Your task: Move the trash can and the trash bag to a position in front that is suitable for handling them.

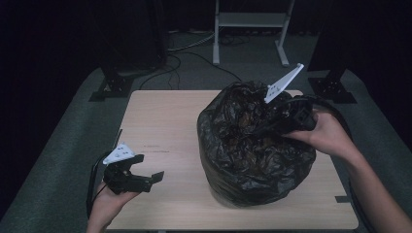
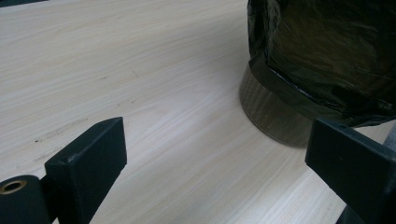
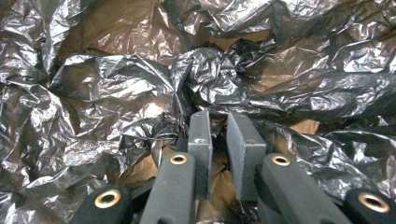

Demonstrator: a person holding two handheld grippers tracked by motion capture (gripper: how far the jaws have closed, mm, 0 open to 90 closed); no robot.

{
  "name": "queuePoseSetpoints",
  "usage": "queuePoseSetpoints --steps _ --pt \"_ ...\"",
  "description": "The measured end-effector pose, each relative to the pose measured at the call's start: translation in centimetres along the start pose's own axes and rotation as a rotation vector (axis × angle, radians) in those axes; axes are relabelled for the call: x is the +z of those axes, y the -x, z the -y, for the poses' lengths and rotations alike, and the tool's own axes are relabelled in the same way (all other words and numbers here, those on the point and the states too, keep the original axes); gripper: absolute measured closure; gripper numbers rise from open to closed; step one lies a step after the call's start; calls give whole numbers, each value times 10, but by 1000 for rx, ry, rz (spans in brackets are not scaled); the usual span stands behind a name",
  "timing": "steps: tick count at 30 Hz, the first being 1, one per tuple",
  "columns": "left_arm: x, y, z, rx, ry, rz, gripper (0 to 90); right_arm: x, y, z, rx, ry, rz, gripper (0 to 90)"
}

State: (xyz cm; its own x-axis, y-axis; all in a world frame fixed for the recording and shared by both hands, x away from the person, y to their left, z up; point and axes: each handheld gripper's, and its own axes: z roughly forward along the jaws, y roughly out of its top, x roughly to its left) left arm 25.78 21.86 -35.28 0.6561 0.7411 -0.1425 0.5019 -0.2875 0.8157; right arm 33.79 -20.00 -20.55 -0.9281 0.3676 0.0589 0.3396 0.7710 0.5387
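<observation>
While the left gripper (image 1: 154, 178) hovers just above the near left part of the wooden table (image 1: 160, 126), its jaws stand wide apart with nothing between them. In the left gripper view the two black jaws frame bare pale wood, and beyond them the base of a round bin (image 2: 271, 116) shows where the black bin bag (image 2: 327, 51) folded over its outside ends short of the tabletop. The bin looks brownish and translucent there, and it rests on the table, well apart from this gripper.

From above, the bin bag (image 1: 252, 145) covers the bin on the right half of the table, crumpled and glossy, with its middle sunk inward. A person's right hand (image 1: 326, 135) holds the right gripper (image 1: 277, 122) over the far right side of the bag, pointing down into the hollow, and the gripper's white three-cornered plate sticks up behind it.

In the right gripper view the two jaws stand nearly parallel with only a narrow gap between them, and their tips lie against a ridge of crinkled black plastic (image 3: 205, 79). A thin fold of the liner seems to run into the gap at the tips, but the creases are too dark to tell whether the pads pinch it. Brownish patches show through the film around the jaws.

A person's left hand (image 1: 111, 201) grips the left gripper from below at the table's near edge.
</observation>
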Motion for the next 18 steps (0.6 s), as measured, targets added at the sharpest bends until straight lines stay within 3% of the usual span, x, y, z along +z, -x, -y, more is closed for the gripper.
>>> queuePoseSetpoints --steps 8,18 --pt "-3 0 -6 15 -9 25 44 -17 -3 1 5 72 10 720" --pt "-5 -2 -13 50 -18 61 44 -27 -4 5 14 94 20 628"
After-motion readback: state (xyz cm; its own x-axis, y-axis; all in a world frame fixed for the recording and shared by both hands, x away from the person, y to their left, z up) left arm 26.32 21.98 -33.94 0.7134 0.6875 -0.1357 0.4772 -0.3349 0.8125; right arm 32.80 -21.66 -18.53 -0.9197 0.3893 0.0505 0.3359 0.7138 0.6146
